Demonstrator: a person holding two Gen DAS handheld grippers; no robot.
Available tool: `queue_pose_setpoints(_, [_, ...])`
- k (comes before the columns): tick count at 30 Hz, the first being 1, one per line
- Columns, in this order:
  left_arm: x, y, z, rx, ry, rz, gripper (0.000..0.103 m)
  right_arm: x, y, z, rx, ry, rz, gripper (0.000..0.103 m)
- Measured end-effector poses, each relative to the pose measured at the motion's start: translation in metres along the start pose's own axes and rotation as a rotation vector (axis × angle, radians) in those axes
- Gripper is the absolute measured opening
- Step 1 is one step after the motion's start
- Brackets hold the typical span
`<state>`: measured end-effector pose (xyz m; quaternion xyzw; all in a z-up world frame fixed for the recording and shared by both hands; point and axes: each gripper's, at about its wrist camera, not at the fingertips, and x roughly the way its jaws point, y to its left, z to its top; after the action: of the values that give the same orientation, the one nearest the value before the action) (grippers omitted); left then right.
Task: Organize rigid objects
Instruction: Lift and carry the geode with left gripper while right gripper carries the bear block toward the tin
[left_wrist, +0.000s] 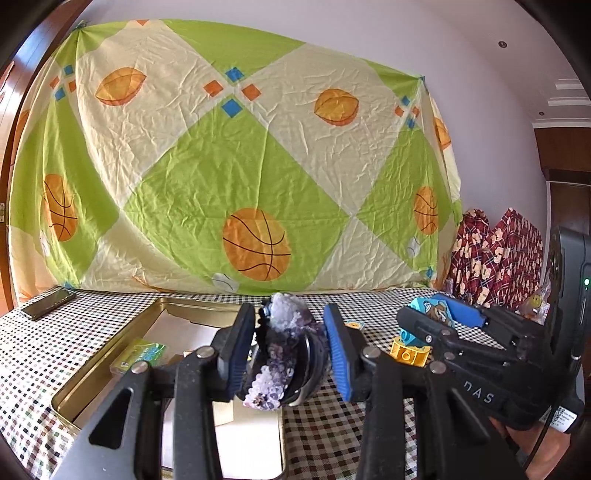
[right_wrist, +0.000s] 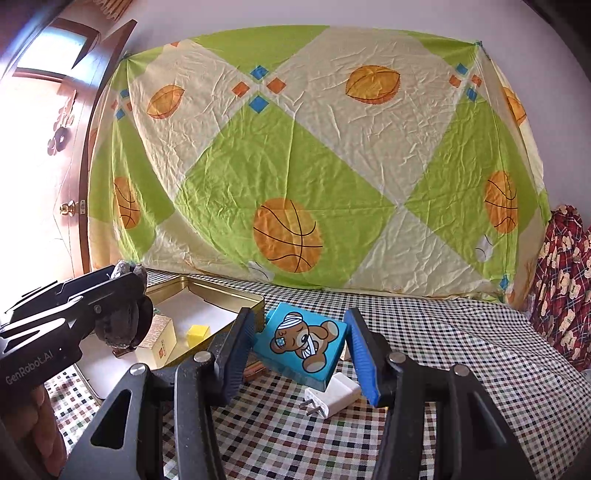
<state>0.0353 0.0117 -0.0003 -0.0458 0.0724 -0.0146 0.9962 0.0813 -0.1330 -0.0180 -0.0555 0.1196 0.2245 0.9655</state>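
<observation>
My left gripper (left_wrist: 290, 339) is shut on a dark lump crusted with purple and white crystals (left_wrist: 284, 332), held over the near right end of an open gold tin (left_wrist: 110, 354). The same gripper (right_wrist: 122, 295) shows at the left of the right wrist view, with the lump (right_wrist: 123, 325) in it. My right gripper (right_wrist: 299, 328) is shut on a blue box with a bandaged bear picture (right_wrist: 306, 339), tilted and lifted just above the checked tablecloth. From the left wrist view that gripper (left_wrist: 439, 314) and its blue box (left_wrist: 432, 312) sit at the right.
Inside the tin lie a green packet (left_wrist: 142, 352), a yellow cube (right_wrist: 198, 334) and a cream carton (right_wrist: 159, 339). A white charger plug (right_wrist: 332, 398) lies under the blue box. A yellow brick (left_wrist: 410, 352), a phone (left_wrist: 48, 304) and red plaid cloth (left_wrist: 495, 258) are about.
</observation>
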Motion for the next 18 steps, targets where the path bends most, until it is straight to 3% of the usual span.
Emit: queue_pose_setpoints(18, [-0.009,0.033,0.006,-0.018,-0.008,0.05,0.037,0.022,0.041,0.01,-0.04,0.019,0.08,0.053])
